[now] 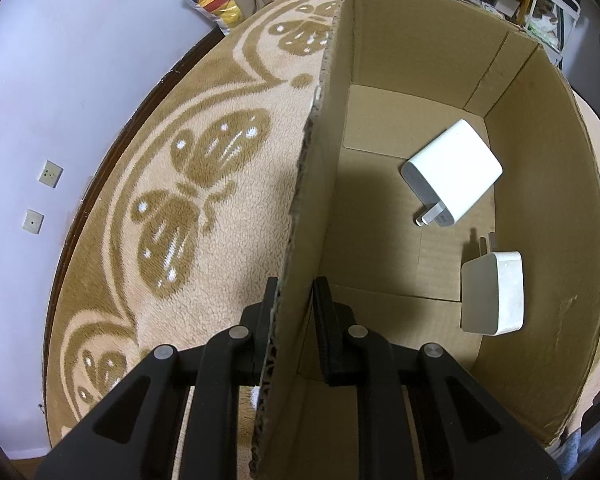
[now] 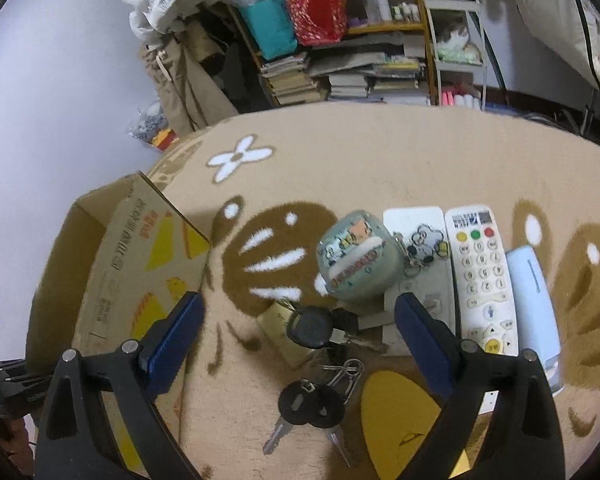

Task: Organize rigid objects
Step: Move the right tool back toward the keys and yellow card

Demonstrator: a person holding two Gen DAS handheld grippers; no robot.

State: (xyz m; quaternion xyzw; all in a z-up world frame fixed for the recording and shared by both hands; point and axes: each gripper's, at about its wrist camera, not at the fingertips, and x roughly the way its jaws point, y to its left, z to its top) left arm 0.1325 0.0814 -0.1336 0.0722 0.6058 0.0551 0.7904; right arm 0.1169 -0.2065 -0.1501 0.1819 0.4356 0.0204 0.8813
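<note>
My left gripper [image 1: 296, 292] is shut on the left wall of an open cardboard box [image 1: 312, 184], one finger outside, one inside. Two white plug chargers lie on the box floor, one [image 1: 454, 174] further in and one [image 1: 494, 294] nearer the right wall. In the right wrist view the box [image 2: 140, 248] stands at the left. My right gripper [image 2: 300, 320] is open above a pile on the rug: a brass padlock with black keys [image 2: 308, 328], more keys on a ring [image 2: 312, 404], a green cartoon pouch [image 2: 356, 260], a white remote [image 2: 482, 276] and a light blue case [image 2: 534, 300].
A beige patterned rug [image 2: 380, 168] covers the surface. A white power strip [image 2: 420, 220] lies under the pouch, and a yellow flat piece [image 2: 396, 412] lies near the front. Shelves with books and bags [image 2: 340, 60] stand behind. A wall [image 1: 60, 80] is at the left.
</note>
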